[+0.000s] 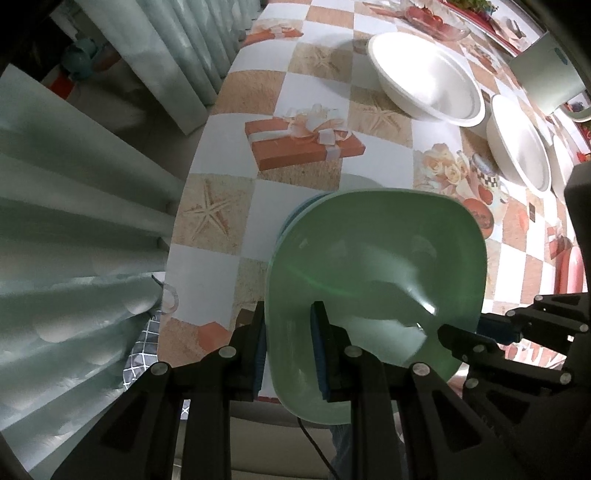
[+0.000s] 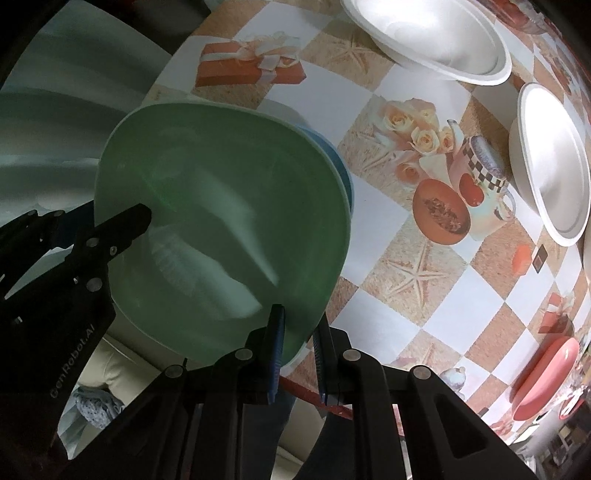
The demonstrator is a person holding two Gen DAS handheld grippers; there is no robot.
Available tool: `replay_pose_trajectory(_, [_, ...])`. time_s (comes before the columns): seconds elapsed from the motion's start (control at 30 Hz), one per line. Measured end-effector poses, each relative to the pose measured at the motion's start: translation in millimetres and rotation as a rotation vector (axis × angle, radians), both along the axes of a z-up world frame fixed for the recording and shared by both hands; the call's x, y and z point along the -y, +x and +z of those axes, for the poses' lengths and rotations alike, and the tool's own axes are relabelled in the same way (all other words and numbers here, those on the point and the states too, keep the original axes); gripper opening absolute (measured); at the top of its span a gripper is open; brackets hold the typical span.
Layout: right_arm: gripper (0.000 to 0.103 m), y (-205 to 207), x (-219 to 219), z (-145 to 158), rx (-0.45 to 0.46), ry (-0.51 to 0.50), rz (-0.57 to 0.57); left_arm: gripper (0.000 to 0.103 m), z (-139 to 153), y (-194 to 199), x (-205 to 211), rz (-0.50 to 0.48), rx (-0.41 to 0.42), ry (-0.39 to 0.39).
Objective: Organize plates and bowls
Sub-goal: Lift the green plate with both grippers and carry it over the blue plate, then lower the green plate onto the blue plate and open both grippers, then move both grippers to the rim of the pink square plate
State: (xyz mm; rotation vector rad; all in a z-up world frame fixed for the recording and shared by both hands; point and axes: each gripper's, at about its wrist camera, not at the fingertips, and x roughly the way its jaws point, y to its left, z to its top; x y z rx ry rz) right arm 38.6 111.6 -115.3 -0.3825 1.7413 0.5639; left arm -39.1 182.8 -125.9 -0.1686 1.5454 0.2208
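Note:
A pale green squarish plate (image 1: 376, 266) hangs just over a blue plate (image 1: 295, 218) whose rim shows beyond its far edge. My left gripper (image 1: 291, 350) is shut on the green plate's left rim, one pad above and one below. In the right wrist view the same green plate (image 2: 221, 229) is clamped at its near right rim by my right gripper (image 2: 299, 354), also shut on it. The blue plate (image 2: 341, 166) peeks out on the right side there. Each gripper's black fingers show in the other's view.
Two white bowls (image 1: 428, 74) (image 1: 521, 144) stand on the far right of the checked tablecloth (image 1: 258, 206). A red plate (image 2: 543, 376) lies near the right edge. A glass dish with red food (image 1: 432, 20) sits at the back. Pleated curtains (image 1: 74, 221) hang left of the table.

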Motion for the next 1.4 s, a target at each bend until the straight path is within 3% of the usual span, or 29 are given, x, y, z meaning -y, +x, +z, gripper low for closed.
replay_pose_trajectory(0.07, [0.017,-2,-1,-11,-0.002,-0.007,-0.002,0.023,-2,2,0,-0.005,-0.002,0.0])
replay_pose_trajectory(0.33, [0.017,-10,-13,-5,0.013,-0.014,-0.007,0.026,-4,9,0,-0.01,0.009,0.005])
replay_pose_trajectory(0.43, [0.017,-11,-10,-5,0.009,0.001,-0.018,0.042,-2,7,-2,-0.002,0.02,-0.013])
replay_pose_trajectory(0.5, [0.017,-14,-11,9,0.01,0.018,-0.023,0.064,2,4,0,-0.006,0.037,-0.008])
replay_pose_trajectory(0.57, [0.025,-12,-7,16,0.017,0.011,-0.023,0.071,6,3,3,-0.019,0.055,0.019])
replay_pose_trajectory(0.67, [0.045,-12,0,22,0.035,-0.003,-0.022,0.079,11,2,2,-0.016,0.063,0.039])
replay_pose_trajectory(0.73, [0.08,-13,8,24,0.04,0.001,-0.038,0.08,12,2,-3,0.002,0.058,0.017])
replay_pose_trajectory(0.77, [0.082,-13,13,25,0.038,0.011,-0.054,0.082,12,2,-6,0.007,0.052,0.01])
replay_pose_trajectory(0.87, [0.082,-14,25,24,0.025,0.004,-0.08,0.09,10,0,-11,0.023,0.023,-0.008])
replay_pose_trajectory(1.1, [0.082,-18,59,28,0.002,0.029,-0.135,0.091,14,-3,-3,0.019,-0.016,-0.064])
replay_pose_trajectory(1.27, [0.082,-21,88,31,-0.003,0.022,-0.198,0.091,24,3,23,-0.062,-0.06,-0.09])
replay_pose_trajectory(1.4, [0.082,-20,115,32,-0.001,0.024,-0.274,0.091,37,16,48,-0.148,-0.049,-0.093])
